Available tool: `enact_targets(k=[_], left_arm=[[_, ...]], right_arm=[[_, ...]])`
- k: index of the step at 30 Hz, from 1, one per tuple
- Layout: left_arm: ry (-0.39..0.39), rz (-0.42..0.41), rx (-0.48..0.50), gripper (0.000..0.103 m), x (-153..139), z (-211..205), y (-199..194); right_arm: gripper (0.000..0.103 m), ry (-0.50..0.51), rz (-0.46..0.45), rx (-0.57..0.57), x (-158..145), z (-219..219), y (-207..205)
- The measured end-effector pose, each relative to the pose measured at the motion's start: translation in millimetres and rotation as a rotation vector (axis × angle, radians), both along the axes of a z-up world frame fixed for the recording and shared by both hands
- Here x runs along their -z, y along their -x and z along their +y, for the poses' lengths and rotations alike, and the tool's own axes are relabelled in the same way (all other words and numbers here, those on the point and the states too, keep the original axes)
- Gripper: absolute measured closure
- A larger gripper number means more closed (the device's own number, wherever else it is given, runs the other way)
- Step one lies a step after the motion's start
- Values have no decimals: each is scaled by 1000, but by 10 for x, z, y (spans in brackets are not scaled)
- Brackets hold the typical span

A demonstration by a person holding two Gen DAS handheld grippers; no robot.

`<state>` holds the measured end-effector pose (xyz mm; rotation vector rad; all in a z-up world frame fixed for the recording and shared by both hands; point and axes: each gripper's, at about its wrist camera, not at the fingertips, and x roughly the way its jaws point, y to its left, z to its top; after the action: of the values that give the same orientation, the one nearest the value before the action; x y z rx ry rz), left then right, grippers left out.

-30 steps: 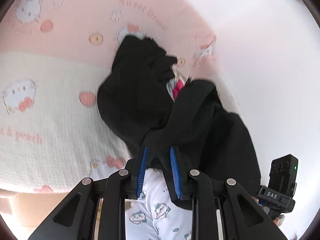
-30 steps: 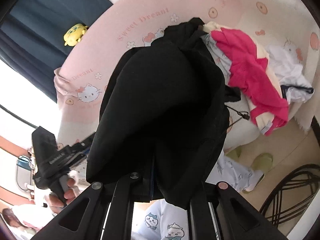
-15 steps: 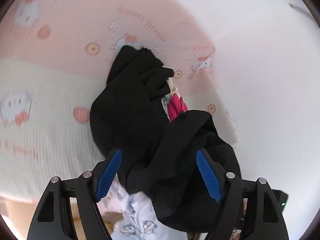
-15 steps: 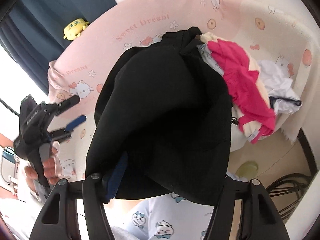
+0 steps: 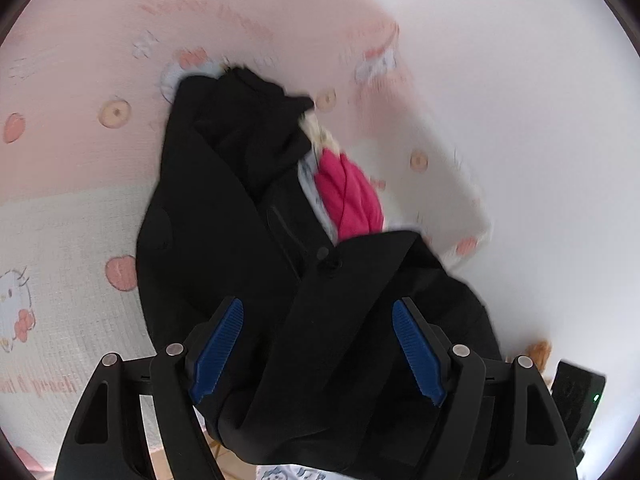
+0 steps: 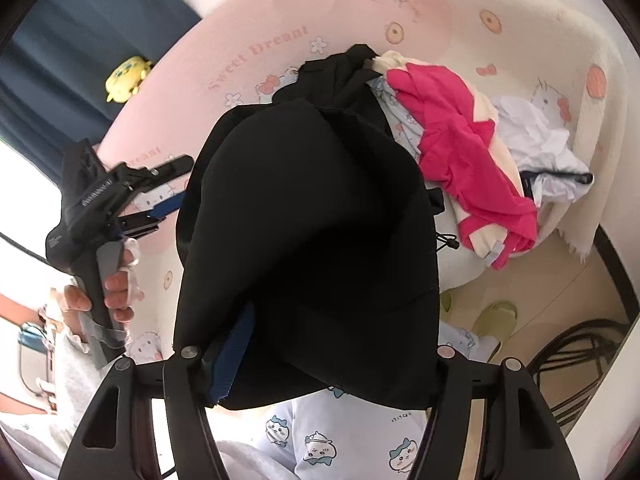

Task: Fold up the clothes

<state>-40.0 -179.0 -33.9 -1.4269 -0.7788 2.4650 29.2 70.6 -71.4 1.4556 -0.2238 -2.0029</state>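
Note:
A black garment (image 5: 224, 240) lies bunched on the pink and cream cartoon blanket (image 5: 72, 184). My left gripper (image 5: 316, 352) is open, its blue pads (image 5: 218, 352) spread wide. A fold of the black cloth runs loose between them and neither pad presses on it. From the right wrist, the same black garment (image 6: 312, 216) fills the middle. It drapes over my right gripper (image 6: 320, 360), which is open: one blue pad (image 6: 234, 354) shows and the other finger is hidden under cloth. A hand holds the left gripper (image 6: 160, 196) at the garment's left side.
A pink garment (image 6: 460, 148) and a white one (image 6: 536, 136) lie heaped right of the black one. A yellow plush toy (image 6: 126, 78) sits by the dark curtain (image 6: 80, 40). Green slippers (image 6: 496, 316) and black cables (image 6: 580, 360) are on the floor. The person's patterned pyjama legs (image 6: 320, 440) are below.
Both grippers were shut on the black garment and have opened, letting it go. The left gripper has swung out to the garment's side. The right one has hardly moved.

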Motion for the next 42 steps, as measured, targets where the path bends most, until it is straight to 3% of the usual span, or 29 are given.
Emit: enact_targets(k=[5, 6, 7, 10, 13, 16, 20, 27, 33, 34, 35, 37, 38, 42], left_arm=[[17, -48, 64, 28, 235, 199, 98], [8, -35, 67, 43, 255, 215, 85], [4, -20, 68, 66, 264, 228, 64], [57, 5, 63, 79, 268, 264, -20], [117, -14, 42, 85, 292, 238, -106], [149, -39, 20, 87, 353, 159, -176], [94, -50, -2, 87, 426, 17, -328], [17, -64, -51, 87, 541, -105, -515], [-14, -66, -62, 87, 608, -124, -546], [-22, -69, -67, 87, 630, -135, -554], [-31, -73, -73, 87, 652, -150, -566], [-53, -83, -84, 87, 701, -183, -604], [-67, -88, -90, 87, 732, -194, -639], [-109, -110, -105, 87, 865, -221, -801]], right_arm=[[37, 11, -21, 23, 60, 23, 61], [37, 11, -21, 24, 70, 15, 70], [37, 12, -21, 25, 80, 9, 80], [31, 21, -4, 35, 128, 15, 115], [23, -53, 33, 81, 223, 44, 172], [23, -72, -13, 125, 372, 139, 274], [23, 49, -114, 178, 507, 310, 362], [23, 161, -172, 247, 570, 314, 534], [24, 146, -205, 270, 697, 133, 753], [38, 143, -197, 271, 697, 102, 774], [61, 136, -186, 270, 685, 69, 788], [81, 131, -181, 250, 672, -14, 820], [86, 128, -184, 239, 673, -55, 829], [87, 130, -193, 166, 641, -210, 800]])
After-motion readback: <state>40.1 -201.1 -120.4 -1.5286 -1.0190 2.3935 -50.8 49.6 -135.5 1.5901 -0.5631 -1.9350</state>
